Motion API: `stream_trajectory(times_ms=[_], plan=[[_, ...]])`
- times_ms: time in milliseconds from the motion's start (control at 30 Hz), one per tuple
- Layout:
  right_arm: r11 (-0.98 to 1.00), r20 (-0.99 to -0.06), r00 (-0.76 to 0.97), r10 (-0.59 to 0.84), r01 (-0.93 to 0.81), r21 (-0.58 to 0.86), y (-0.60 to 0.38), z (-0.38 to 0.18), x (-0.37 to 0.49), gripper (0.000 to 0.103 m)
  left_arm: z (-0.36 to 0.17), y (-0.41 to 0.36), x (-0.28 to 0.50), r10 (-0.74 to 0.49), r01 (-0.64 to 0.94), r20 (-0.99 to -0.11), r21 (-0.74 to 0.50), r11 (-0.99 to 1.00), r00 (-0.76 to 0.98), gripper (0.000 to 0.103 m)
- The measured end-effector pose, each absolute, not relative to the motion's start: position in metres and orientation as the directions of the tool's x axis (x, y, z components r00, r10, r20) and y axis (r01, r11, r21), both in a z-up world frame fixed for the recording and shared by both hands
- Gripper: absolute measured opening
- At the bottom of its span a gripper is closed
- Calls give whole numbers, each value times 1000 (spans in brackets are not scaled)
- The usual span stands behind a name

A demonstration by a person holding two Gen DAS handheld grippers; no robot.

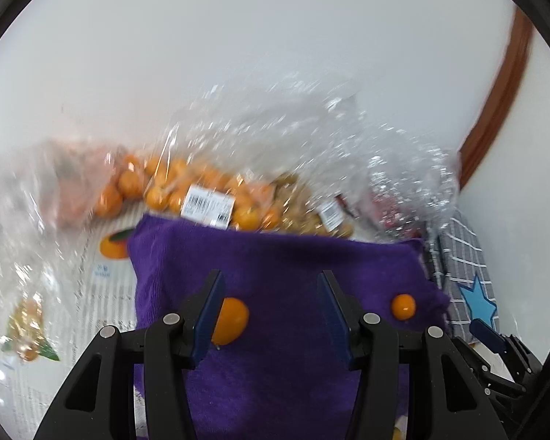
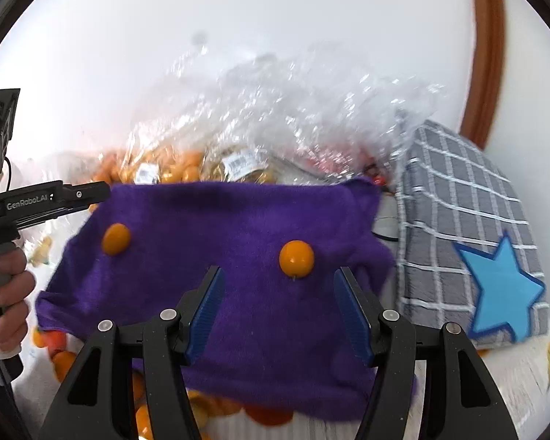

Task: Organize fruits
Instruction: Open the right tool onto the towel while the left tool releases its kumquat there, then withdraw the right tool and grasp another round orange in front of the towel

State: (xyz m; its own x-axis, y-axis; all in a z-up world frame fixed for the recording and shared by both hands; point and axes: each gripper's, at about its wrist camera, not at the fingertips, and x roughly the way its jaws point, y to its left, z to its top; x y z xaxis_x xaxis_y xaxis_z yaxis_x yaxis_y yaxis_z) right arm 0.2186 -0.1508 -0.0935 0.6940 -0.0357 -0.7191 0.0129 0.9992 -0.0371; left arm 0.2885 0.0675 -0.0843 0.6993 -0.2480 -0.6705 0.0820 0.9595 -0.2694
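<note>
A purple towel [image 1: 275,275] lies spread on the table; it also shows in the right wrist view [image 2: 220,242]. Two small orange fruits rest on it. In the left wrist view, one fruit [image 1: 231,321] lies just right of my left finger, and the other [image 1: 403,307] lies to the right. My left gripper [image 1: 271,315] is open and empty above the towel. In the right wrist view the fruits [image 2: 296,259] [image 2: 116,238] lie ahead of my right gripper [image 2: 278,308], which is open and empty. The left gripper [image 2: 91,192] shows at the left edge.
Clear plastic bags of oranges [image 1: 172,187] and brownish fruits [image 1: 300,209] are piled behind the towel, with labels. A grey checked cloth with a blue star [image 2: 495,286] lies to the right. Loose oranges [image 2: 62,359] lie by the towel's near edge. A white wall stands behind.
</note>
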Motion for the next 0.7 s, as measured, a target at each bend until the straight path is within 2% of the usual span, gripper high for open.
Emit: stream_trajectory(times_ms=[167, 333, 500, 567, 700], plan=[[996, -696, 712, -86, 68, -54, -156, -72, 186, 61, -60, 65, 260, -245, 95, -635, -261, 961, 733, 50], [999, -723, 691, -25, 48, 11, -161, -66, 158, 57, -64, 72, 222, -201, 69, -652, -223, 972, 731, 50], [999, -739, 673, 6, 21, 27, -153, -75, 133, 56, -80, 90, 181, -192, 43, -681, -229, 972, 706, 50], [998, -761, 648, 41, 1, 55, -148, -86, 126, 49, -85, 99, 167, -184, 33, -687, -227, 973, 703, 50], [998, -775, 630, 54, -19, 54, -136, -107, 116, 46, -97, 114, 141, -173, 15, -701, -226, 974, 692, 50]])
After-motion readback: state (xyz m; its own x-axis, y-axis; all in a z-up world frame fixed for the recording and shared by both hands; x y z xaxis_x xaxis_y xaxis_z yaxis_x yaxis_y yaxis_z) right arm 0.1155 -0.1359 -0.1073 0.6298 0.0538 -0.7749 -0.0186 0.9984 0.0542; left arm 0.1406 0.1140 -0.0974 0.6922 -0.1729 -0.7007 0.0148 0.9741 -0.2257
